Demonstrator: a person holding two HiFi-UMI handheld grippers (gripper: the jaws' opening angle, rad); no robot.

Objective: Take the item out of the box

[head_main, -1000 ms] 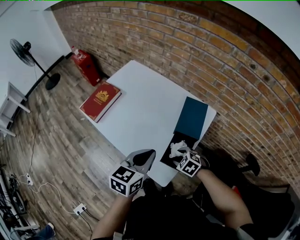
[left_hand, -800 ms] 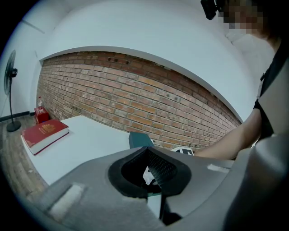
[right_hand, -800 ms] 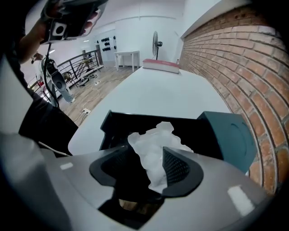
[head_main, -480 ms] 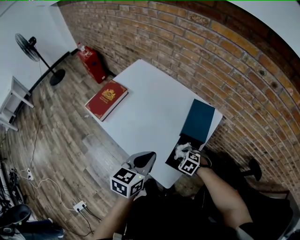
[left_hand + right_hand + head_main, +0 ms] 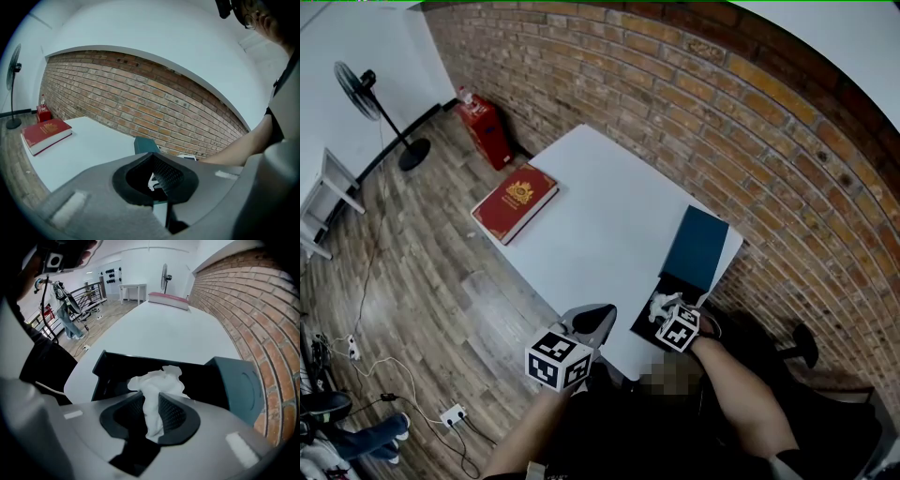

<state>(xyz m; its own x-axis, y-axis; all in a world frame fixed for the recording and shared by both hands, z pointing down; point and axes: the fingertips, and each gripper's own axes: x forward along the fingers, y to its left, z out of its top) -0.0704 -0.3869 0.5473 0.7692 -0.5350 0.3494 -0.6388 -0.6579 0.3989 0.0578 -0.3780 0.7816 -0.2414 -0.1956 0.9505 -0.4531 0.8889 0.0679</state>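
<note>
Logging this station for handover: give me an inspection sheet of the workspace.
Surface: white table, mostly bare.
Job's things: open black box at near right corner, teal lid next to it, white crumpled cloth inside.
Clutter: red book at far left end.
Grippers: right gripper closing on the cloth, pads touching it; left gripper at near edge, jaws slightly apart, empty.
Cables: cords and power strip on floor.
Surroundings: brick wall, standing fan, red container, wooden floor.
</note>
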